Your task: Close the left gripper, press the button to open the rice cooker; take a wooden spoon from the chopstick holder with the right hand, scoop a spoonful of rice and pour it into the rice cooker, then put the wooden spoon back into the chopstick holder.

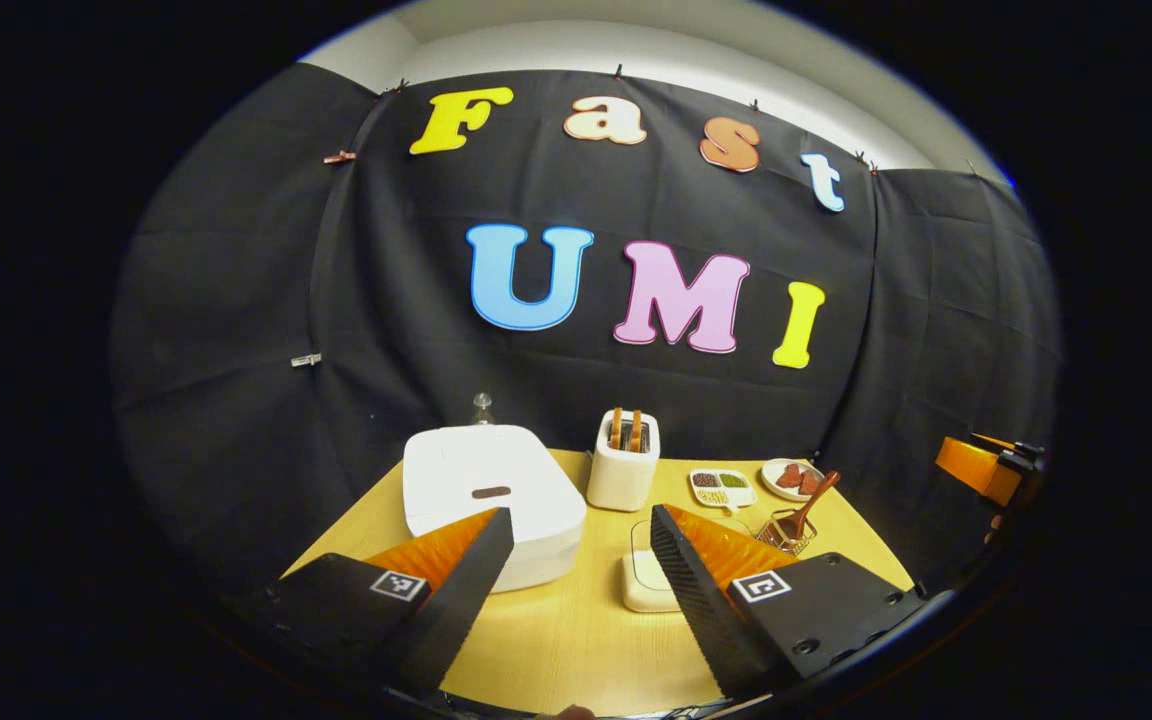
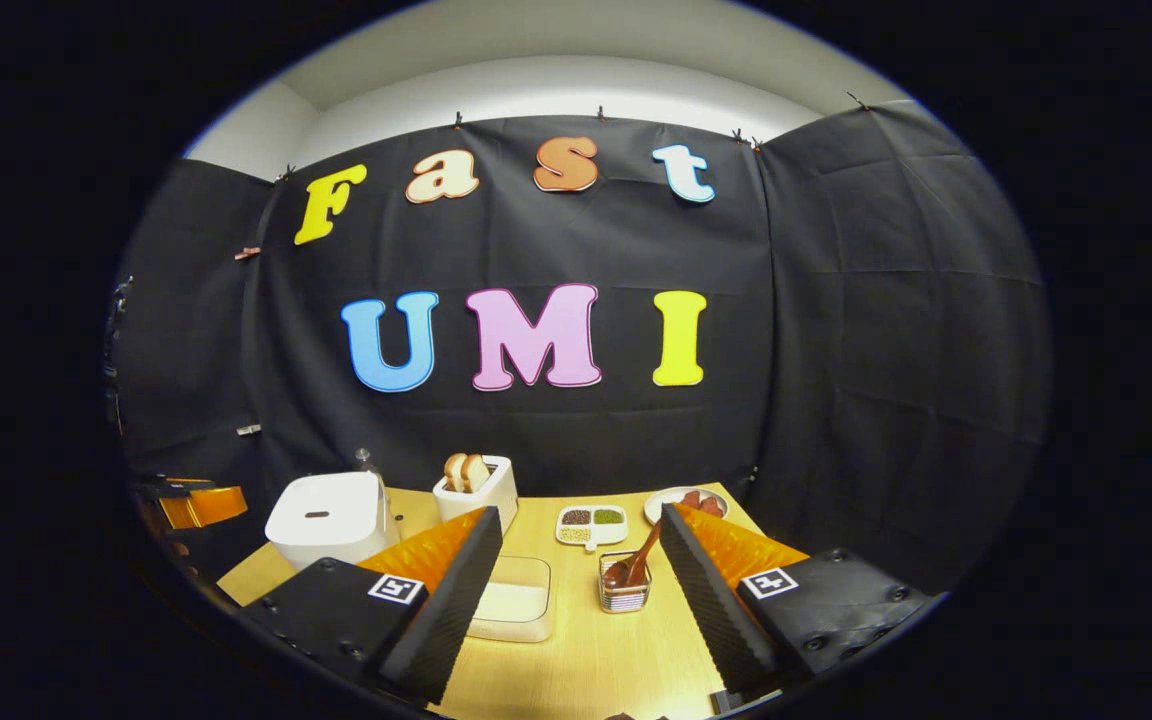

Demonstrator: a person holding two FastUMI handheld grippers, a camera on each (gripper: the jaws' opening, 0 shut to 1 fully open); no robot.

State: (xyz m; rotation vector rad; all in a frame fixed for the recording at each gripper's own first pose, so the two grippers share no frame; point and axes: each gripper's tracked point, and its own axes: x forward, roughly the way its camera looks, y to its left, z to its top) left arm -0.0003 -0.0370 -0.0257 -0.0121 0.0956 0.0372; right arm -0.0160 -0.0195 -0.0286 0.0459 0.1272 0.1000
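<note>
With the cooker (image 1: pixel 492 500) lid down at lower centre-left and the spoon (image 2: pixel 639 560) in its holder (image 2: pixel 624 583) at lower centre, both claws (image 1: pixel 573 560) (image 2: pixel 576 570) gaped wide and empty, so we judged either stage possible.

Left gripper (image 1: pixel 581 560) agape above table; rice cooker (image 1: pixel 491 495) lidded.

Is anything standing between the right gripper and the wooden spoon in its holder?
Nothing visible does. In the right gripper view the right gripper is open, and the wooden spoon leans in the chopstick holder just ahead between its fingers, with bare table in front.
</note>
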